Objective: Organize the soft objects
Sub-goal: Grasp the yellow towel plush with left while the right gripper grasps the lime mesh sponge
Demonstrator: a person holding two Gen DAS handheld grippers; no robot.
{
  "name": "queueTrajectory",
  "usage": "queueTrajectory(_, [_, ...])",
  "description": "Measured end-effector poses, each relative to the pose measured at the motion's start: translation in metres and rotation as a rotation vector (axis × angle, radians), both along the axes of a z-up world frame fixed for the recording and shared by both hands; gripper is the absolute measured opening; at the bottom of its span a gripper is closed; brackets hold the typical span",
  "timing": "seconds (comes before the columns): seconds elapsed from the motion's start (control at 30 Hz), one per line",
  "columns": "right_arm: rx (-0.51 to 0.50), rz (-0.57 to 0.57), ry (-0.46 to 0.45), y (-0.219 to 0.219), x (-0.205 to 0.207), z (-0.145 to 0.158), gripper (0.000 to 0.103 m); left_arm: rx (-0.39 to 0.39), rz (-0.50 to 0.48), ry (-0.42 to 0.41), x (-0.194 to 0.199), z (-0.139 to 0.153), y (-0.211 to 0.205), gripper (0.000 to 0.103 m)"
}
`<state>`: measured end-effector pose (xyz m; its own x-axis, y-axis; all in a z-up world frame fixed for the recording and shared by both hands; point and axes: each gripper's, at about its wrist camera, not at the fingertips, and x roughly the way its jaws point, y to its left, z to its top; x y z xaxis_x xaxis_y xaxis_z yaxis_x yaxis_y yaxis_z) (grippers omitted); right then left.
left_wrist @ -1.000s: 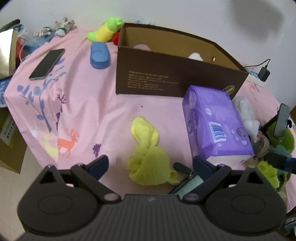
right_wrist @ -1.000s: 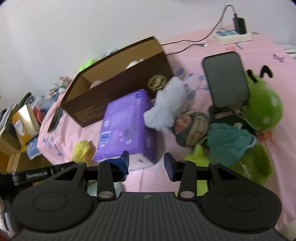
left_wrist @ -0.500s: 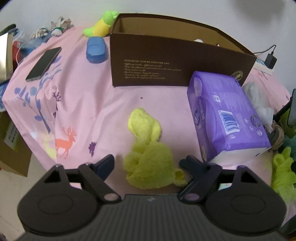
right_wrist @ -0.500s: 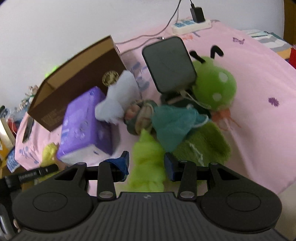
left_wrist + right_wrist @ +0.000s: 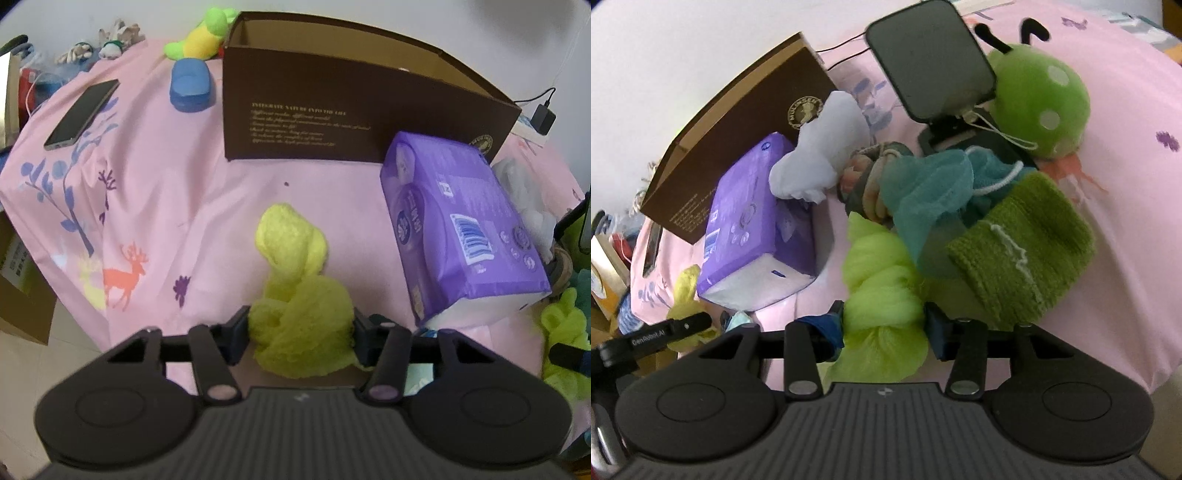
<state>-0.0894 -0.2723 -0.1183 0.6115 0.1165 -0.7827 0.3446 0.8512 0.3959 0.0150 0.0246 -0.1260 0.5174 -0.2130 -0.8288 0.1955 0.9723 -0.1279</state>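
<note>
Both tongs are down at the near edge of the pink sheet point(image 5: 155, 192), which looks like it covers a bed more than a worktop.

The left tongs point(image 5: 300, 332) have just been closing, and the pads now touch both sides of the yellow fuzzy cloth point(image 5: 295, 295), so that one's gripped. Its tail end trails away toward the brown cardboard box point(image 5: 332, 122), with an open strip of bare sheet in between. That's the best free lane here. Just to the right, a purple tissue pack point(image 5: 461, 232) leans against the box's corner and crowds that side.

The right tongs point(image 5: 884, 326) have just been opening a bit. A lime-green mesh puff point(image 5: 882, 280) sits between the pads, but I can't tell whether they actually press on it.

The right end is packed tight: a teal mesh puff point(image 5: 931, 199) overlaps a green knit piece point(image 5: 1023, 243), with a white cloth point(image 5: 820, 155) and a green spotted plush point(image 5: 1041, 96) behind. A phone on a stand point(image 5: 931, 59) stands in there too. The sheet's near edge drops off right under both tools.
</note>
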Motion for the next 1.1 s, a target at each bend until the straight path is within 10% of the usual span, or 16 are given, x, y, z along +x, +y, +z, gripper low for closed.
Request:
queueTrajectory(0.33, [-0.041,0.036,-0.004,0.005,0.004,0.0,0.031,-0.01,-0.007,-0.059,-0.001,0.01,0.005,0.075])
queueTrajectory(0.5, [-0.034,0.032,-0.01,0.004,0.003,0.0,0.032,-0.01,-0.025,-0.004,0.005,-0.001,0.0,0.055])
queueTrajectory(1.1, [-0.04,0.037,-0.004,0.005,0.003,0.001,0.029,0.056,-0.046,-0.074,-0.012,0.013,-0.002,0.046])
